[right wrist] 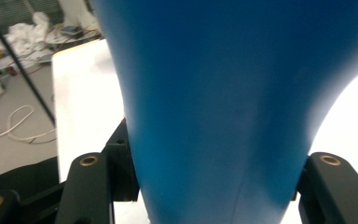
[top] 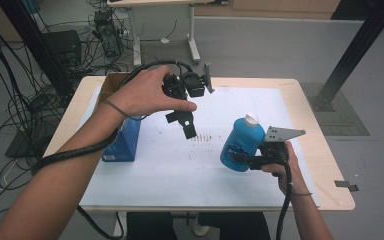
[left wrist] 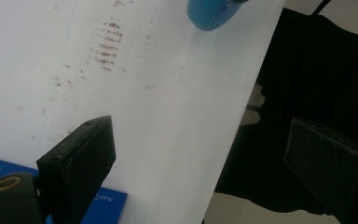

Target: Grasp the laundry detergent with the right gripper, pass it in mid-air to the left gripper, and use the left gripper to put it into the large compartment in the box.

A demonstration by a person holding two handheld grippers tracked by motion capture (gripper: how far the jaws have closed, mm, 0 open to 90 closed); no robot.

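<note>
High view: the right gripper (top: 252,161) has its fingers clamped on the blue bottle (top: 241,142), which leans over the white sheet (top: 170,165) on the table (top: 325,165), toward its right side. The left gripper (top: 187,127) hangs above the sheet with fingers wide apart and nothing between them. The bottle looks like stiff, smooth plastic, perhaps heavy if filled, so I judge it may slip; the narrower middle of the body is the better place to hold. The right gripper view shows the blue wall (right wrist: 223,112) squeezed between the fingers, while the left gripper view gives the bottle's rounded bottom (left wrist: 212,14) and a blue box (left wrist: 107,205).
</note>
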